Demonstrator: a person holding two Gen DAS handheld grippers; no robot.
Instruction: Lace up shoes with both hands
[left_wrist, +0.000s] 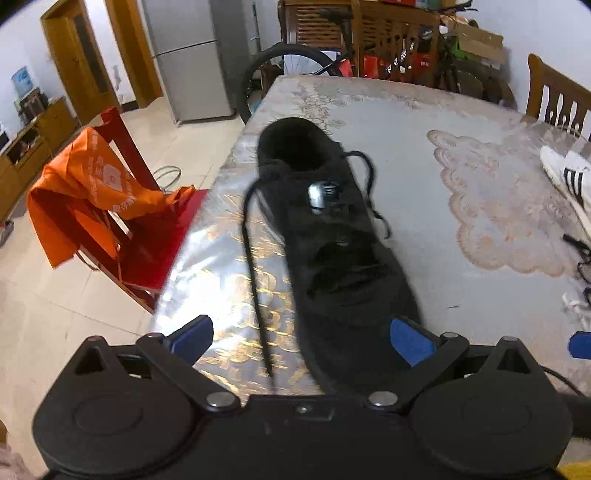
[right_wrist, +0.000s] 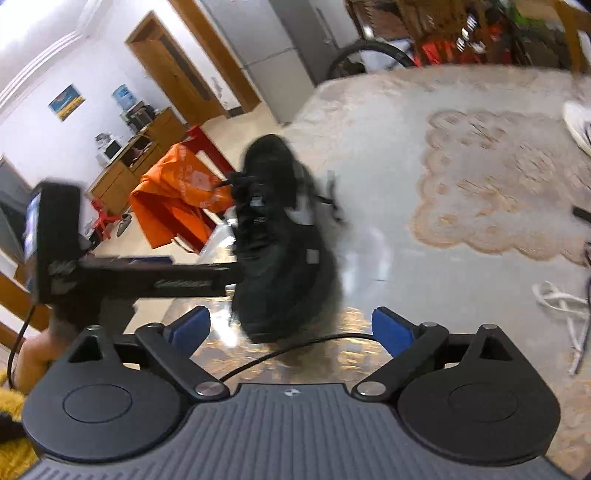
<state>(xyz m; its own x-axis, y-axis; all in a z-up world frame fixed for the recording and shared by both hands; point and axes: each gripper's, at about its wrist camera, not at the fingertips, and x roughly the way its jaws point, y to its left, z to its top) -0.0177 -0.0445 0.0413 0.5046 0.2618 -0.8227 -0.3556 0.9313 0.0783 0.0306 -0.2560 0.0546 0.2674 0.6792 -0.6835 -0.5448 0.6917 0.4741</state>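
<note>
While both hand-held grippers (left_wrist: 301, 338) (right_wrist: 291, 328) gape empty, black shoe (left_wrist: 332, 236) sits blurred, lace (left_wrist: 255, 266) trailing loose.

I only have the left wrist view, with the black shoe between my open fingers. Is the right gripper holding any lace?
Observer: No. The right gripper is open and empty, with the black shoe toe-first just ahead of it.
Operator: What's the white scrap at my right edge?
Observer: A loose white lace, lying in loops on the table.
Operator: Anything near the right fingers?
Observer: A thin black cable runs across the table between them.
</note>
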